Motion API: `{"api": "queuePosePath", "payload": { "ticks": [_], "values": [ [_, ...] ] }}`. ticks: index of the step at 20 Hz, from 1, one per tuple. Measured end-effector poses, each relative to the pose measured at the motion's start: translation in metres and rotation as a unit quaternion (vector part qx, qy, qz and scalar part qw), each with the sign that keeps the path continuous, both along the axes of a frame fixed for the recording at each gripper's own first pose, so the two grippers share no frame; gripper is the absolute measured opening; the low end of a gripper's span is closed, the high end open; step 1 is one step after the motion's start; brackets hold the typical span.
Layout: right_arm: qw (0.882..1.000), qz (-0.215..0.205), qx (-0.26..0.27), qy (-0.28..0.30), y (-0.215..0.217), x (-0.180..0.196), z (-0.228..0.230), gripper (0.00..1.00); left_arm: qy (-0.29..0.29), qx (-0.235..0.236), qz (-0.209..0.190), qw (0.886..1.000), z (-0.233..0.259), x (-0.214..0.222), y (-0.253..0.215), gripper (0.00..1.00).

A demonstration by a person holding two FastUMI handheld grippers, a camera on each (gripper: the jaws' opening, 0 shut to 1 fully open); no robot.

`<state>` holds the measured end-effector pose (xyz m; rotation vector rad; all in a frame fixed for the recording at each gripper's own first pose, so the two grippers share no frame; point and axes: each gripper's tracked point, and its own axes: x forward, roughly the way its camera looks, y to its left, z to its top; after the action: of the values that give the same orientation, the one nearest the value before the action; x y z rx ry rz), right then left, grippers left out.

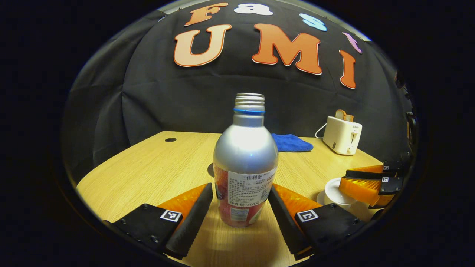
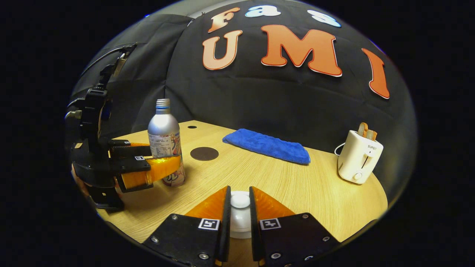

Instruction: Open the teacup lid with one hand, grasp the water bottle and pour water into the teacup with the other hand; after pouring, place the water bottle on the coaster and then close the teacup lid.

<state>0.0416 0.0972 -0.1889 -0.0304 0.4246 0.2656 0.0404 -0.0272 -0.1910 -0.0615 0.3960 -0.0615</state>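
Observation:
A silver water bottle (image 1: 245, 148) with no cap stands upright on the wooden table (image 1: 148, 174). My left gripper (image 1: 240, 187) is shut on its lower body, one finger against each side. In the right gripper view the same bottle (image 2: 163, 129) stands at the left with an orange finger (image 2: 163, 166) across its label. My right gripper (image 2: 240, 193) is shut on the knob of the white teacup lid (image 2: 240, 202); I cannot tell if the lid is lifted. The teacup (image 1: 336, 193) sits low right in the left gripper view, under the right gripper (image 1: 371, 183). A dark round coaster (image 2: 204, 153) lies just behind the bottle.
A folded blue cloth (image 2: 267, 145) lies at the back of the table. A white toaster (image 2: 359, 157) with bread in it stands at the back right. A small hole (image 1: 170, 139) marks the table's far left corner.

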Motion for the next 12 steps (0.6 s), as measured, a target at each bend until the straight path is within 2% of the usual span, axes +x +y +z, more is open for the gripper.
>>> {"api": "queuePosePath", "payload": {
  "ticks": [5,6,10,11,12],
  "values": [
    [1.000,-0.016,0.013,-0.001,-0.009,0.003,0.009,0.23,0.002,0.004,-0.001,1.000,-0.001,0.004,0.002,0.99],
    [1.000,-0.017,0.015,-0.005,-0.010,0.003,0.013,0.23,0.004,0.005,-0.002,1.000,-0.002,0.004,0.002,0.94],
    [1.000,-0.020,0.014,-0.018,-0.017,0.000,0.022,0.23,0.010,0.009,-0.007,1.000,-0.005,0.010,0.001,0.97],
    [0.999,-0.024,0.012,-0.019,-0.019,0.000,0.023,0.23,0.007,0.011,-0.004,1.000,-0.005,0.013,0.001,0.91],
    [1.000,-0.022,0.011,-0.019,-0.019,-0.001,0.023,0.23,0.010,0.011,-0.005,1.000,-0.007,0.011,-0.001,0.93]
  ]
}}
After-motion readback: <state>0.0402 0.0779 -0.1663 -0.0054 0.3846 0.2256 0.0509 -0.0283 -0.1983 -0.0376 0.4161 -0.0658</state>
